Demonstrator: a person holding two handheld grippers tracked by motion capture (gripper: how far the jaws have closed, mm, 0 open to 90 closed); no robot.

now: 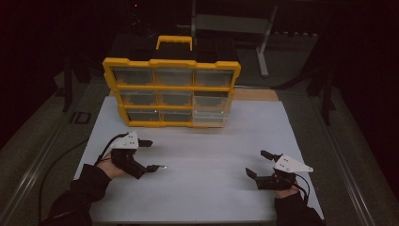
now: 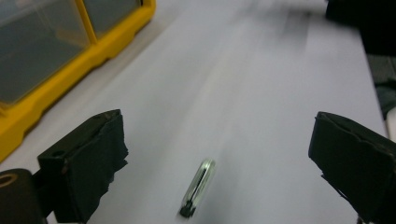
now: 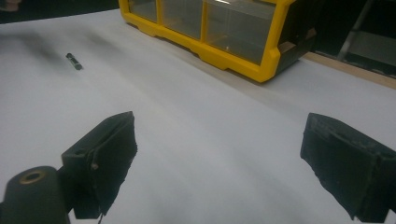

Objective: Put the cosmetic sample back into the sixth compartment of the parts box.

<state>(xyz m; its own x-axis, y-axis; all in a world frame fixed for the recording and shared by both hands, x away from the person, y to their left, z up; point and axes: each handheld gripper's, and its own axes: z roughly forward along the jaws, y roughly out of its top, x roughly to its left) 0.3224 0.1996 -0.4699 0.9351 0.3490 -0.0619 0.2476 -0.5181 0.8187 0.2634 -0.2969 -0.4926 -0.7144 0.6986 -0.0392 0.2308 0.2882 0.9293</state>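
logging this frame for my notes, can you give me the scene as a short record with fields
surface: white board on a dark table
organizer: yellow organizer case with clear compartments, at the far side of the board, handle on top
small item: thin metallic piece lying on the board, between the left gripper's jaws
left gripper: left gripper open, holding nothing
right gripper: right gripper open, holding nothing
compartment contents: cannot tell
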